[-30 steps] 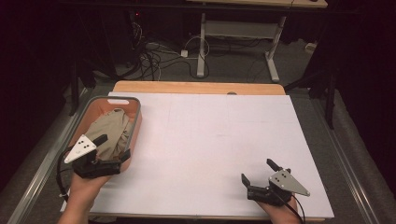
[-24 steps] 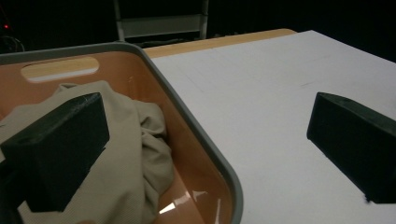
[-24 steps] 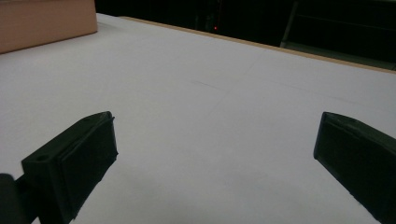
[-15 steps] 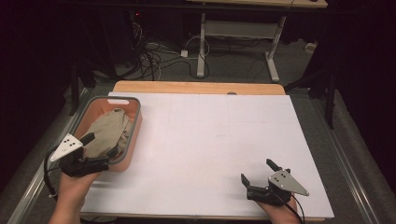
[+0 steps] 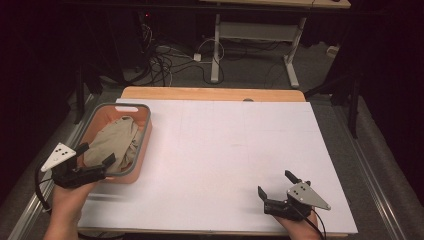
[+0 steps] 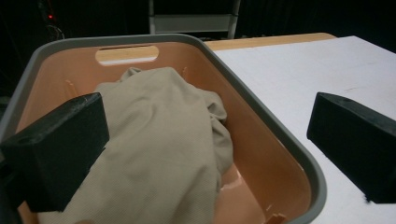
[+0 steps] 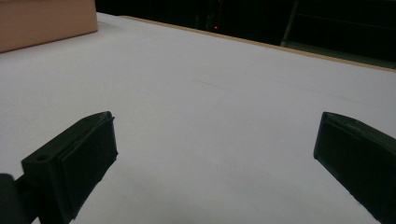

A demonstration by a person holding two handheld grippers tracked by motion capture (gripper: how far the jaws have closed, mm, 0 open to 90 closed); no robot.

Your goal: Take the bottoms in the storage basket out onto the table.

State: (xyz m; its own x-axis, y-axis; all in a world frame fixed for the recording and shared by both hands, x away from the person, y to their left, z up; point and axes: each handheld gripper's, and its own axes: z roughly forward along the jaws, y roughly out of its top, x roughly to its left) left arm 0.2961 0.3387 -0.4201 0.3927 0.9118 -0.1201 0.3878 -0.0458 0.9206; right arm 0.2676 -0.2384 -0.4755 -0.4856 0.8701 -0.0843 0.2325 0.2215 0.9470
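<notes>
My left gripper hung wide open at the near rim of the basket, empty, its 2 jaws straddling the rim. The beige cloth lay crumpled inside the basket. My right gripper rested open on the bare white table, well apart.
</notes>
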